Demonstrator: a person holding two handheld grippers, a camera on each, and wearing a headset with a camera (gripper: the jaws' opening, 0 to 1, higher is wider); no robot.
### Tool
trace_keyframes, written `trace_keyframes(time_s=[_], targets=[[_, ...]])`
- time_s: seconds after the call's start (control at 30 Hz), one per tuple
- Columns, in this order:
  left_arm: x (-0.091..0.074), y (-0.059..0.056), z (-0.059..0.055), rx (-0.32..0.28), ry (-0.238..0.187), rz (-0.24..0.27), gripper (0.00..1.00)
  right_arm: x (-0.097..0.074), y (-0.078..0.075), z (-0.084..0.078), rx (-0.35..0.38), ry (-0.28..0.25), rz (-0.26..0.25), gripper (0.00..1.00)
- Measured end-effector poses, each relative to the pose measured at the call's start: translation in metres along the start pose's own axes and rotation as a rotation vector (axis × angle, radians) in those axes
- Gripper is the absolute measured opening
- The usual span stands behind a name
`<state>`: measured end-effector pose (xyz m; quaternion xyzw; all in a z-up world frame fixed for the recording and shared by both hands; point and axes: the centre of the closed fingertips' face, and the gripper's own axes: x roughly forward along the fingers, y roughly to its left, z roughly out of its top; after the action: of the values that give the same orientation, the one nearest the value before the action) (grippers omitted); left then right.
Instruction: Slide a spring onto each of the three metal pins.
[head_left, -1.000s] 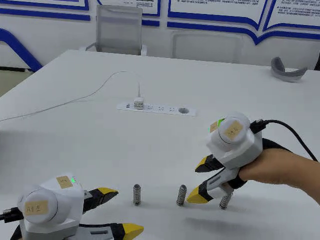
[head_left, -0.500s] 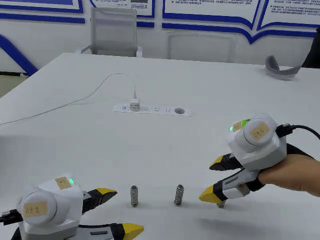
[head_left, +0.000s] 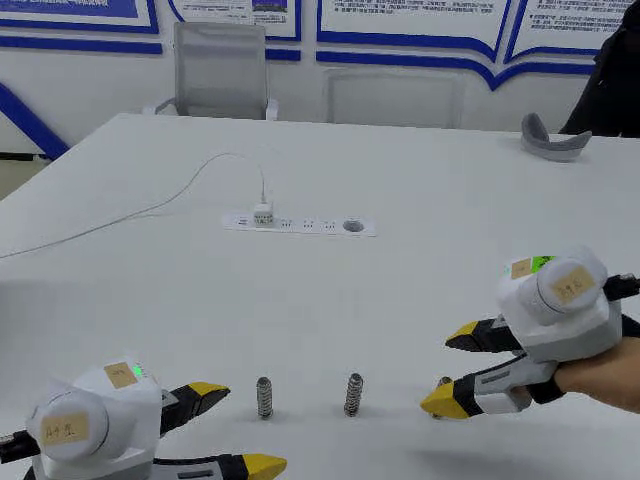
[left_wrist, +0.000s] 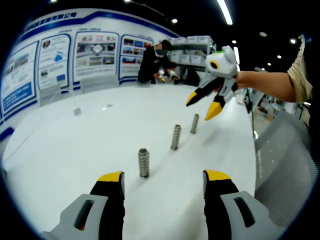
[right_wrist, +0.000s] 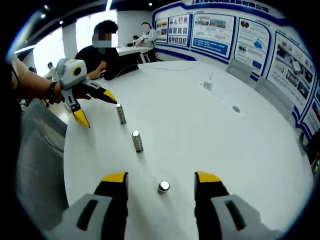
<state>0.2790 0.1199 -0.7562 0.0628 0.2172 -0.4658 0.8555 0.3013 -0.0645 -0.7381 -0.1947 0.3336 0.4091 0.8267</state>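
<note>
The big white table (head_left: 450, 180) takes up most of the head view, with the left gripper (head_left: 233, 430) down at 7 o'clock and the right gripper (head_left: 450, 368) out at 4 o'clock, both with jaws spread wide and nothing between them. A power strip (head_left: 300, 223) lies up toward 12 o'clock, well apart from all of that. Smallest stuff is the row at 6 o'clock: first spring (head_left: 264, 397) and second spring (head_left: 353, 394) stand upright between the two grippers, and in the left gripper view the third spring (left_wrist: 194, 123) stands at 1 o'clock, just under the right gripper's yellow tips.
</note>
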Motion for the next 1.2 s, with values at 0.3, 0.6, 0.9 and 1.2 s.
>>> trace_keyframes(time_s=[0.3,0.6,0.9,1.2], targets=[[-0.002,-0.002,-0.001,-0.006,-0.004,0.002,0.65,-0.008,0.011,-0.017,0.018,-0.024,-0.012,0.57],[-0.005,-0.002,-0.003,-0.013,-0.01,0.007,0.66,-0.014,0.019,-0.023,0.045,-0.076,-0.033,0.58],[-0.005,-0.002,-0.005,-0.024,-0.016,0.013,0.66,-0.015,0.023,-0.031,0.081,-0.111,-0.05,0.59],[-0.005,-0.003,-0.01,-0.038,-0.016,0.015,0.66,-0.016,0.024,-0.033,0.111,-0.151,-0.07,0.59]])
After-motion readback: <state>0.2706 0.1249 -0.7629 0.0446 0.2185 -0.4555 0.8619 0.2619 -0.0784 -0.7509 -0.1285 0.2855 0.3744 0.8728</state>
